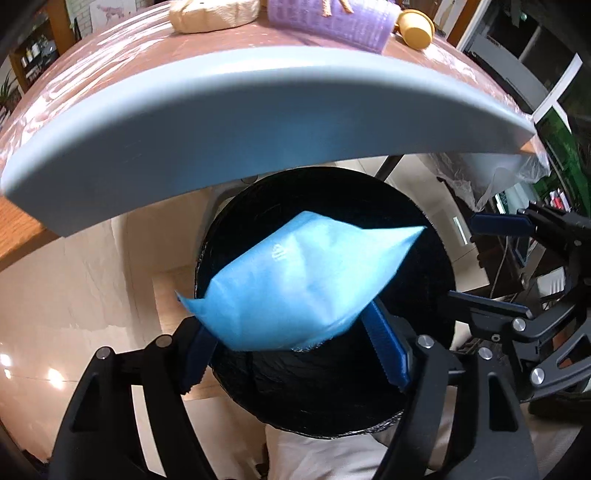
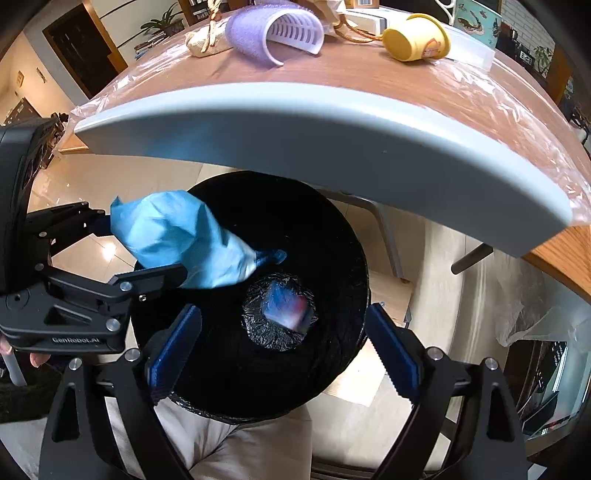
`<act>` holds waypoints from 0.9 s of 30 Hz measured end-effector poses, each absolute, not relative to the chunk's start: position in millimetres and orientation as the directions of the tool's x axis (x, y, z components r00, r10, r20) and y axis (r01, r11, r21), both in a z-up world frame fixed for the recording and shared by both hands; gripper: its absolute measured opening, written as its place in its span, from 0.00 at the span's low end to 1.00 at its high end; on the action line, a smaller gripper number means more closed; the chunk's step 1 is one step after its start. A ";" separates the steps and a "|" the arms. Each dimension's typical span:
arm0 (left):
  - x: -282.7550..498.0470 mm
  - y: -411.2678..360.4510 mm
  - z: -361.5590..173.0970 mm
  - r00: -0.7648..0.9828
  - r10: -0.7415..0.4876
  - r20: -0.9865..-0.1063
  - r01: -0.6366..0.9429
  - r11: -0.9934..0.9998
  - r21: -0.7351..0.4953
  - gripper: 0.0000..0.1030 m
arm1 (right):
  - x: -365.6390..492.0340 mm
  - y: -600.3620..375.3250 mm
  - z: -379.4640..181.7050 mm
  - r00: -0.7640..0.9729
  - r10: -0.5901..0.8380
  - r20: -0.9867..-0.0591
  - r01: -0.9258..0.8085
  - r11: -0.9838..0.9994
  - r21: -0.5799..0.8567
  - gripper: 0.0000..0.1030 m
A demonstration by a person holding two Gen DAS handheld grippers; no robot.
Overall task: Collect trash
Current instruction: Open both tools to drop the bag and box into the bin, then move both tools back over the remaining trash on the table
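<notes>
Between the blue pads of the left tool (image 1: 291, 354) lay a light blue packet (image 1: 295, 280), a soft puffy bag. The jaws stood apart and I could not see the pads pressing on it; the packet was blurred and hung over the mouth of the bin. From the right wrist view the same packet (image 2: 181, 240) reached out from the left tool (image 2: 147, 251), with its narrow end pointing into the bin.

The right tool (image 2: 284, 350) was wide open and held nothing; its two fingers stood on either side of the bin's opening. In the left wrist view it (image 1: 480, 262) came in from the right edge, just beside the bin.

Below both tools stood a round bin (image 2: 332, 258) lined with a black bag. At its bottom lay a small blurred wrapper (image 2: 284, 306) in blue, white and red.

Above the bin ran the grey edge of the surface (image 2: 295, 122), covered with clear plastic film. On it, well apart from the tools, lay a yellow cup (image 2: 417, 37) on its side, a purple curved basket (image 2: 269, 33) and a beige bundle (image 1: 214, 14).
</notes>
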State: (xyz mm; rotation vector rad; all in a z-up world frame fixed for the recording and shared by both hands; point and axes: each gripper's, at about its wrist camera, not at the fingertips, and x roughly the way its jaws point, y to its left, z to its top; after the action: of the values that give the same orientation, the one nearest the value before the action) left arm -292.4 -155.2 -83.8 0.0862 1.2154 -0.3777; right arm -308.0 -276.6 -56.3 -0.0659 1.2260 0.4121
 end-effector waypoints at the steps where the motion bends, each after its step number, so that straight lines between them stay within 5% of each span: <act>1: -293.2 -154.0 -81.7 0.298 -0.241 -0.924 0.327 0.935 -0.138 0.73 | -309.0 -278.3 -53.5 0.278 0.278 -0.919 -0.341 0.923 0.176 0.86; 10: -299.8 -132.7 -30.8 0.392 -0.307 -0.867 0.317 0.930 -0.186 0.74 | -320.2 -298.8 16.8 0.418 0.327 -0.847 -0.356 0.917 0.179 0.86; 16: -290.2 -116.4 21.7 0.532 -0.336 -0.778 0.302 0.933 -0.196 0.90 | -297.6 -309.6 76.0 0.549 0.360 -0.754 -0.324 0.923 0.205 0.93; 27: -230.1 -119.9 41.8 0.631 -0.244 -0.736 0.310 0.950 -0.049 0.94 | -207.6 -287.0 105.8 0.591 0.369 -0.717 -0.298 0.926 0.231 0.96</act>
State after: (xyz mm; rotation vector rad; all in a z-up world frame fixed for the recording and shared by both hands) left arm -230.1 -119.9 41.8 0.0847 0.8295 -0.3173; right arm -207.6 -287.0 105.8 0.0894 0.8540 0.3887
